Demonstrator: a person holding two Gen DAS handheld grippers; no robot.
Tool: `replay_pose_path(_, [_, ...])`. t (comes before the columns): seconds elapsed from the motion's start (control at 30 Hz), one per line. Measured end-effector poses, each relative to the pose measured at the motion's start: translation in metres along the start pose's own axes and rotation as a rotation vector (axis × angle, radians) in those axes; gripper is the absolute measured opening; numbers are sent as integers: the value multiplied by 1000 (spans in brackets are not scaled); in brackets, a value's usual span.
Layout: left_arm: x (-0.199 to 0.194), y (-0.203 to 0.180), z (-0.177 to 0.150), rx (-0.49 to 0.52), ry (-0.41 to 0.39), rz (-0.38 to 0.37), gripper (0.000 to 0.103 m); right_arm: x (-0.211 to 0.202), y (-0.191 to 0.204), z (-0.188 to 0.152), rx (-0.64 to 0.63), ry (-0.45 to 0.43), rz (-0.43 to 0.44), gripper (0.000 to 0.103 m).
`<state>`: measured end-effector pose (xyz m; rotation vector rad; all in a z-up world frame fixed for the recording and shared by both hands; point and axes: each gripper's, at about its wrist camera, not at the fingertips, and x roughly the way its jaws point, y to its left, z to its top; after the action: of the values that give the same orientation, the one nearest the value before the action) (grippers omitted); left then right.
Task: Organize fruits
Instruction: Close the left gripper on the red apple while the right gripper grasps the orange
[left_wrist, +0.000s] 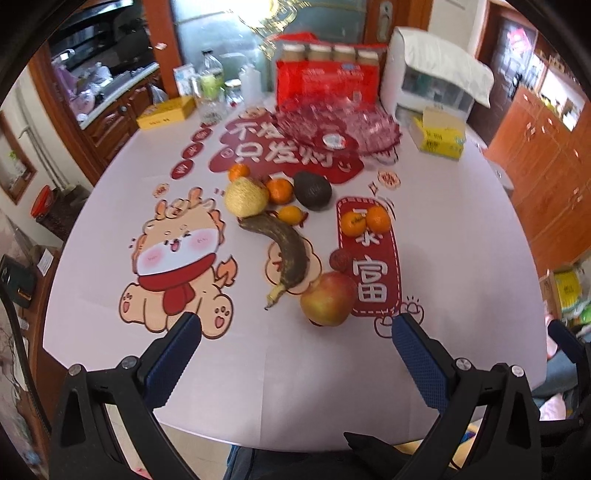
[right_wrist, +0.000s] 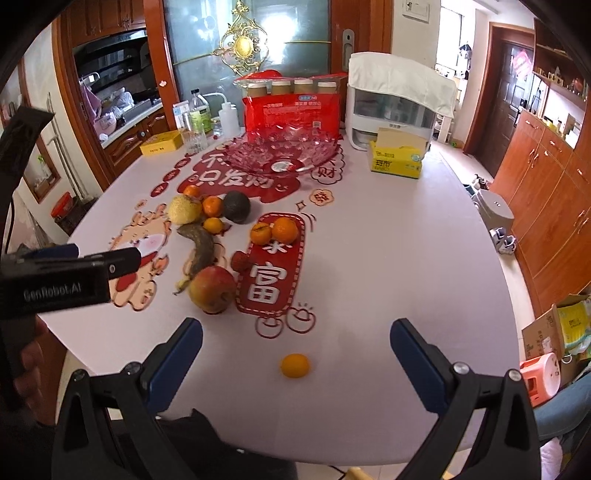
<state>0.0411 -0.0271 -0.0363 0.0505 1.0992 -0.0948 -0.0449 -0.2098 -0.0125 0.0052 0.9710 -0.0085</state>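
Both sets of tongs hang spread wide and empty over the near edge of a pale worktop (right_wrist: 388, 258): the left tongs (left_wrist: 293, 326) just short of a red-yellow apple (left_wrist: 328, 299), the right tongs (right_wrist: 295, 334) straddling a lone small orange (right_wrist: 294, 365) close to the near rim. The right half of the worktop lies bare out to its curved right edge, and a bare strip runs along the near edge in front of both tools. The fruit sits bunched left of centre: a blackened banana (left_wrist: 286, 253) touching the apple's far side, a yellow pear (left_wrist: 246, 196), a dark avocado (left_wrist: 312, 190), several mandarins around them, and a pair of mandarins (left_wrist: 365, 220) on a red printed banner to the right. At the far side a pink glass fruit dish (right_wrist: 284, 153) holds no fruit. A yellow tissue box (right_wrist: 397, 158) stands to its right, a red carton (right_wrist: 293, 110) behind it.
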Motion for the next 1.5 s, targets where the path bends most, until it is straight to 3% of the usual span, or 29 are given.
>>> replay_pose_path(0.13, [21, -9, 7, 37, 65, -29, 102, 12, -11, -5, -18, 5, -40, 102])
replay_pose_path(0.43, [71, -25, 19, 116, 176, -44, 102, 45, -15, -28, -59, 47, 90, 98])
replay_pose_path(0.57, [90, -31, 22, 147, 200, -25, 102, 60, -10, -39, -93, 58, 108, 96])
replay_pose_path(1.13, [156, -39, 26, 233, 314, -30, 97, 125, -4, -83, -106, 136, 141, 71])
replay_pose_path(1.27, [169, -40, 25, 251, 327, -16, 88, 134, -2, -85, -109, 156, 132, 66])
replay_pose_path(1.5, [180, -43, 25, 267, 323, -58, 74, 142, -1, -83, -99, 159, 130, 51])
